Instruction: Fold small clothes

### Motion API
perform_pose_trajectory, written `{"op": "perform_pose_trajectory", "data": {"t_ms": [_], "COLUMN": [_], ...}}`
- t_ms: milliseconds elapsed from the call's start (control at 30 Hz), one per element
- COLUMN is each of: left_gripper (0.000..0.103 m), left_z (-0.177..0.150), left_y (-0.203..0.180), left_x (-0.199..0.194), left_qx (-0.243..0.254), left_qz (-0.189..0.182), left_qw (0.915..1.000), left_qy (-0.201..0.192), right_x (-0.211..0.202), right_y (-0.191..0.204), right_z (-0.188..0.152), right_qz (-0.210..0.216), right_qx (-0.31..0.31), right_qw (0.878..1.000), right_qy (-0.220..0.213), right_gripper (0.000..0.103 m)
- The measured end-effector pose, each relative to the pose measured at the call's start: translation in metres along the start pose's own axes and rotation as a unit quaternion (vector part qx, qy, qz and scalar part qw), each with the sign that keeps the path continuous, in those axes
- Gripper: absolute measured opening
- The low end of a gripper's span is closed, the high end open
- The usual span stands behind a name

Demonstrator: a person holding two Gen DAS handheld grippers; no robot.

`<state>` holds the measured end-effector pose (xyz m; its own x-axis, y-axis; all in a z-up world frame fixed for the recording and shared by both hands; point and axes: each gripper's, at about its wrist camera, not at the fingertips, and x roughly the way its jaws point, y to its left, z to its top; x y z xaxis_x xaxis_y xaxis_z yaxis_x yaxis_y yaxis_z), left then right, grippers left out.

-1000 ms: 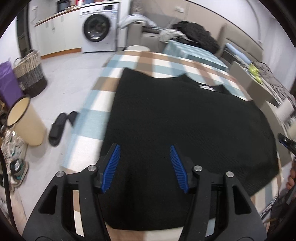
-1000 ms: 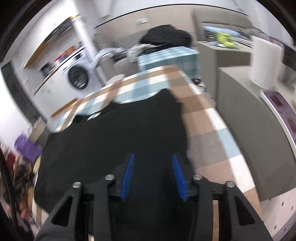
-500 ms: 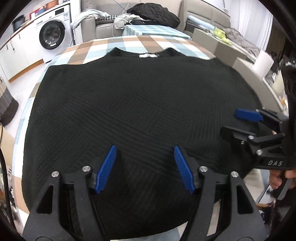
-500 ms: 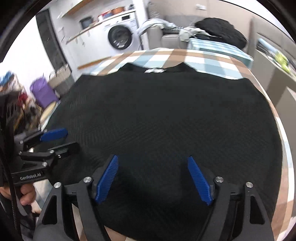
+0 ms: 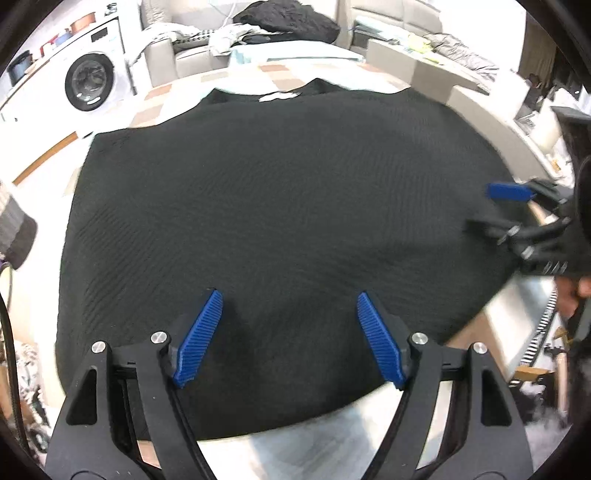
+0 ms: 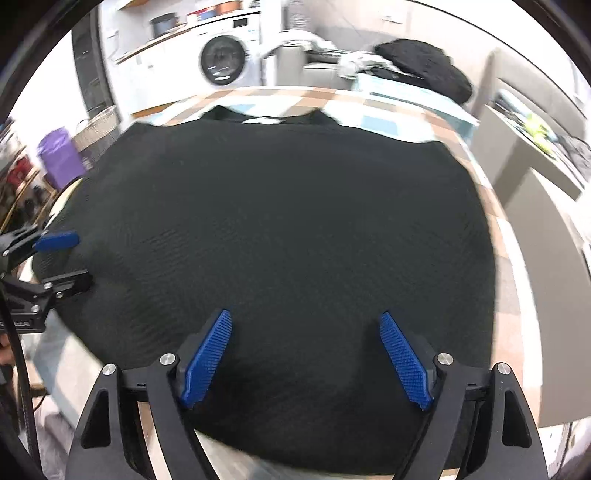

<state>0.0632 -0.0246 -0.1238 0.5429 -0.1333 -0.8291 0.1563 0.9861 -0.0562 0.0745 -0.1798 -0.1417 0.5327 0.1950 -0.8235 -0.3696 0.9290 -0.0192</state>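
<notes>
A black ribbed top [image 5: 280,214] lies spread flat on a checked table [image 5: 280,72], collar and white label at the far side. It also fills the right wrist view [image 6: 288,221]. My left gripper [image 5: 290,332] is open and empty above the top's near hem. My right gripper [image 6: 304,354] is open and empty above the hem further right. Each gripper shows in the other's view: the right one [image 5: 495,208] at the top's right edge, the left one [image 6: 70,256] at its left edge.
A washing machine [image 5: 88,83] stands at the back left. A sofa with piled clothes [image 5: 284,18] is behind the table. Grey cabinets [image 6: 539,192] run along the right side. A purple bin [image 6: 61,158] and baskets stand on the floor at the left.
Both grippers stay open over the near hem. The views have shifted slightly; the right gripper sits a little further right at the top's edge.
</notes>
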Motion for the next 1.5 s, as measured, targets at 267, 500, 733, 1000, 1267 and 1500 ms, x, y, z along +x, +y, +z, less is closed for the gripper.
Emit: {"op": "perform_pose_trajectory", "data": {"t_ms": [267, 500, 733, 1000, 1267, 1500], "left_gripper": [0.074, 0.074, 0.074, 0.074, 0.074, 0.074], "left_z": [-0.007, -0.023, -0.029, -0.005, -0.013, -0.028], "left_y": [-0.014, 0.006, 0.026, 0.066, 0.084, 0.080], "left_x": [0.003, -0.006, -0.018, -0.005, -0.005, -0.015], "left_qx": [0.025, -0.008, -0.044, -0.095, -0.106, -0.102], "left_qz": [0.003, -0.001, -0.010, 0.031, 0.039, 0.047], "left_qw": [0.9996, 0.9997, 0.9988, 0.9950, 0.9935, 0.9936], "left_qy": [0.008, 0.025, 0.021, -0.002, -0.008, -0.008], "right_x": [0.016, -0.001, -0.022, -0.002, 0.011, -0.002], "right_y": [0.043, 0.000, -0.013, -0.014, -0.029, -0.037], "right_z": [0.007, -0.013, -0.031, 0.004, 0.006, -0.008], "right_qz": [0.019, -0.021, -0.033, -0.030, -0.048, -0.081], "right_qx": [-0.052, -0.017, -0.028, 0.045, 0.070, 0.042], "right_qw": [0.998, 0.999, 0.999, 0.998, 0.996, 0.996], "right_qy": [0.002, 0.018, 0.029, -0.014, -0.005, 0.013], "right_gripper": [0.086, 0.086, 0.087, 0.087, 0.086, 0.087]}}
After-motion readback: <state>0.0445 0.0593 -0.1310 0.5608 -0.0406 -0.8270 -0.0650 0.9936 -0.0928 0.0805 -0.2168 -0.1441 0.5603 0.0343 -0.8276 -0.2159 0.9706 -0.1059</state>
